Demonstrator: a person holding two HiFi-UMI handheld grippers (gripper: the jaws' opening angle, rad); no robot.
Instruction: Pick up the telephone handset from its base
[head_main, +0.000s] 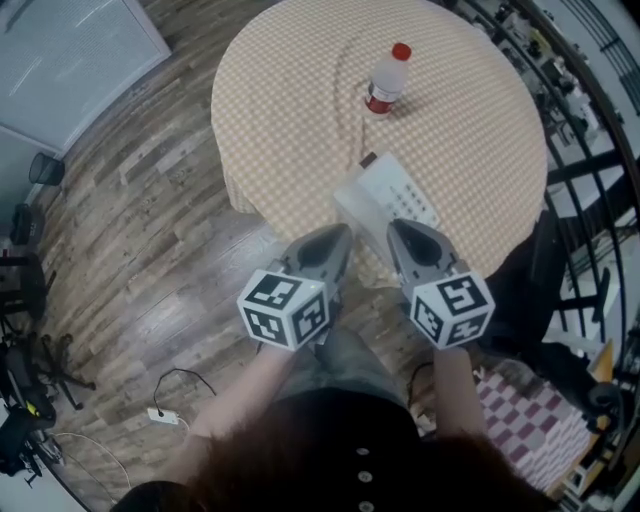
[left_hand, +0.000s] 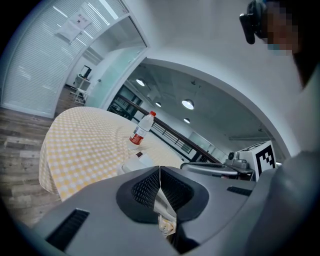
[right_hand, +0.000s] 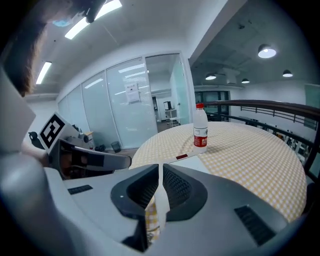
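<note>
A white telephone (head_main: 392, 197) lies on the near part of a round table (head_main: 290, 100) with a checked cloth; its handset rests on the base along the left side. Both grippers hover at the table's near edge, side by side, pointing at the phone. The left gripper (head_main: 340, 236) is just short of the handset's near end, and the right gripper (head_main: 398, 228) is over the base's near corner. In the left gripper view the jaws of the left gripper (left_hand: 159, 172) meet with nothing between them, the phone (left_hand: 136, 162) just beyond. The right gripper (right_hand: 160, 170) is likewise shut and empty, the phone (right_hand: 197, 161) just ahead.
A clear bottle (head_main: 387, 80) with a red cap and red label stands on the table beyond the phone. Wood floor lies to the left, with a cable and plug strip (head_main: 160, 413). A dark railing (head_main: 590, 110) runs along the right, and a purple checked item (head_main: 535, 420) sits at lower right.
</note>
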